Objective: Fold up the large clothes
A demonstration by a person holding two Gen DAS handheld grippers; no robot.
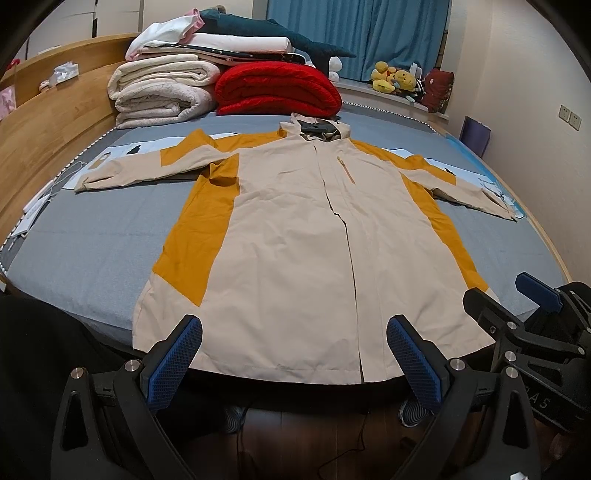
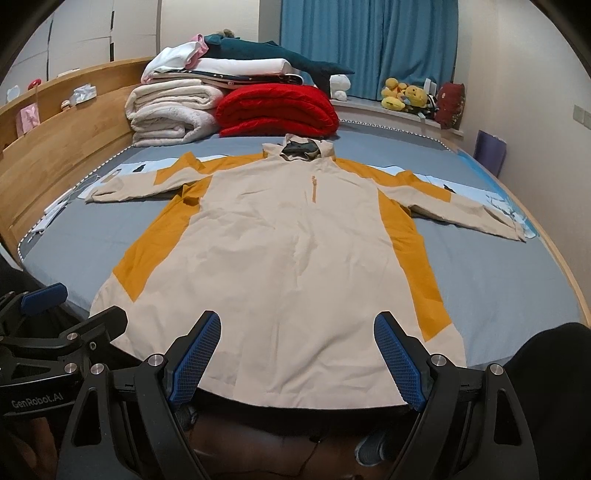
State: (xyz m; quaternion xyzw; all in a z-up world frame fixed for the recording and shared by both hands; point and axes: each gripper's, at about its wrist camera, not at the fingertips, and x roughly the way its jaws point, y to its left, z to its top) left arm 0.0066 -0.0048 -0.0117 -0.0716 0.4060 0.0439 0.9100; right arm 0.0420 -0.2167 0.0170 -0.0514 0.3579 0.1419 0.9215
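A cream and mustard hooded jacket [image 1: 295, 236] [image 2: 280, 258] lies flat, front up, on the grey bed [image 1: 92, 236] [image 2: 498, 266], with both sleeves spread out sideways and the hood toward the headboard. Its hem hangs at the near bed edge. My left gripper [image 1: 293, 343] is open, hovering just in front of the hem with nothing between its blue pads. My right gripper [image 2: 297, 339] is open too, in front of the hem and empty. Each gripper shows at the other view's edge: the right gripper [image 1: 524, 295] and the left gripper [image 2: 70, 302].
Folded white quilts [image 1: 162, 92] [image 2: 170, 110], a red blanket [image 1: 277, 90] [image 2: 277, 110] and a plush shark [image 1: 280, 33] pile up at the bed's far end. A wooden headboard [image 1: 48, 122] runs along the left. Plush toys [image 1: 395, 77] sit on the window ledge. Dark floor and shoes [image 1: 413, 410] lie below.
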